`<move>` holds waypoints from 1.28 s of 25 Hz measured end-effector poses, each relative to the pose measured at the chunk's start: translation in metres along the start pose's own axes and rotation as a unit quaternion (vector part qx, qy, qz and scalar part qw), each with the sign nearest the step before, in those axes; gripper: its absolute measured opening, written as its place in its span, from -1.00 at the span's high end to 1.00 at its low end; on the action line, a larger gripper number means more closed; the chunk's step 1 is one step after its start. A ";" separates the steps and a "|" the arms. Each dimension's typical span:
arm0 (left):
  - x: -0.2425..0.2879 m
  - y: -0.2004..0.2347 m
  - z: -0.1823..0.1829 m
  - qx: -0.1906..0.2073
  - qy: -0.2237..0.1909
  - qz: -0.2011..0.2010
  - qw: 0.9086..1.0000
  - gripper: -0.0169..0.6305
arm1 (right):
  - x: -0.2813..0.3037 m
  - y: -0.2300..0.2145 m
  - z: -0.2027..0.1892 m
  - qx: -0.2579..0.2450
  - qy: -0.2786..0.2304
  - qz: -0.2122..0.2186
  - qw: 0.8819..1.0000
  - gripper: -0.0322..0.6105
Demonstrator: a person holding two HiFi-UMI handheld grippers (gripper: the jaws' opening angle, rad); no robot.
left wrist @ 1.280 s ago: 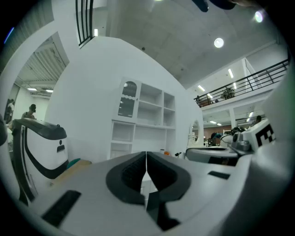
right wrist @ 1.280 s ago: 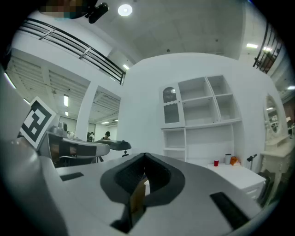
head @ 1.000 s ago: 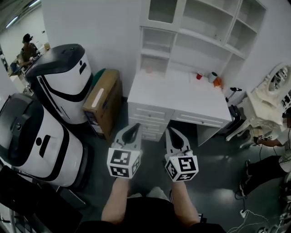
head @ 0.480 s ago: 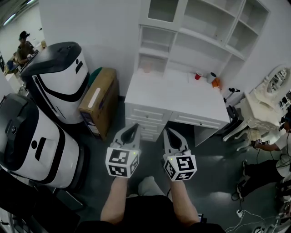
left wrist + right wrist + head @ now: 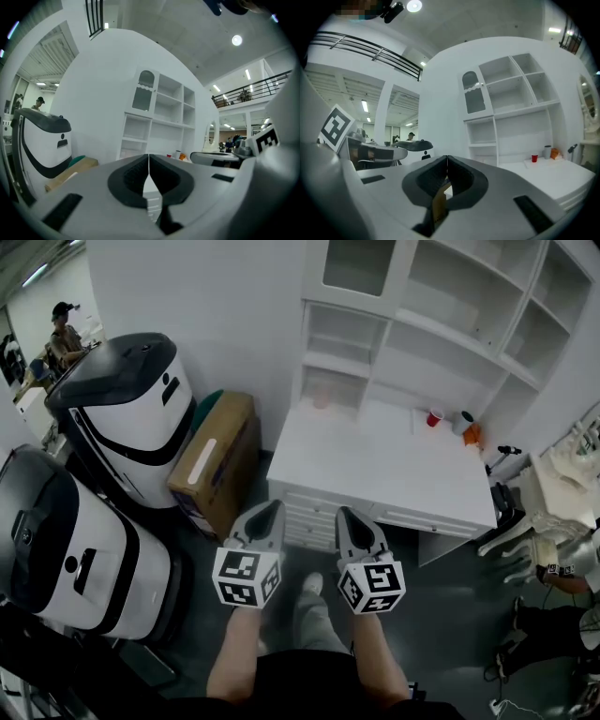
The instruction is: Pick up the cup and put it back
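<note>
A small red cup (image 5: pixel 435 417) stands at the back right of the white desk (image 5: pixel 375 465), next to a grey cup (image 5: pixel 465 422) and an orange thing (image 5: pixel 475 434). The red cup (image 5: pixel 534 158) also shows far off in the right gripper view. Both grippers hang side by side in front of the desk, well short of the cup. My left gripper (image 5: pixel 271 510) is shut with nothing in it, its jaws meeting in a thin line (image 5: pixel 149 164). My right gripper (image 5: pixel 346 515) is shut and empty too (image 5: pixel 447 165).
A white shelf unit (image 5: pixel 422 315) rises over the desk, with a pale pink cup (image 5: pixel 322 399) in its lower left niche. Two big white and black machines (image 5: pixel 122 418) and a cardboard box (image 5: pixel 211 460) stand at the left. Two people are in view, one far left, one at the right edge.
The view has shifted, so the desk sits a little further right and lower in the picture. Both grippers keep their places side by side, still shut.
</note>
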State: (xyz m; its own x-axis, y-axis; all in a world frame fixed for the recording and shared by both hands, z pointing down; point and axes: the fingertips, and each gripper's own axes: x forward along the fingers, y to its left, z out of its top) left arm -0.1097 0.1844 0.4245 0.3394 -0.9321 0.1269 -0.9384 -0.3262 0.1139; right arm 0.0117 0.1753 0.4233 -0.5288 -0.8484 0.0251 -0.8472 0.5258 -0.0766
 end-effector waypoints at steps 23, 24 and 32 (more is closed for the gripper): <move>0.307 0.068 0.075 -0.009 -0.023 0.027 0.999 0.91 | 0.238 -0.230 0.047 0.015 -0.004 -0.015 1.000 0.87; 0.315 0.066 0.077 -0.007 -0.022 0.022 0.999 0.91 | 0.239 -0.237 0.048 0.017 -0.006 -0.020 1.000 0.87; 0.353 0.056 0.074 0.002 -0.006 0.002 1.000 0.91 | 0.251 -0.264 0.041 0.029 -0.002 -0.034 0.999 0.87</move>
State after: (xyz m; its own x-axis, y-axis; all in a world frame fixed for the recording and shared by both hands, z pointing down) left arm -0.0474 -0.1747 0.4031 0.3350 -0.9353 0.1145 -0.9399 -0.3231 0.1105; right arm 0.1049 -0.1792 0.4090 -0.4692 -0.8826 0.0289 -0.8769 0.4618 -0.1332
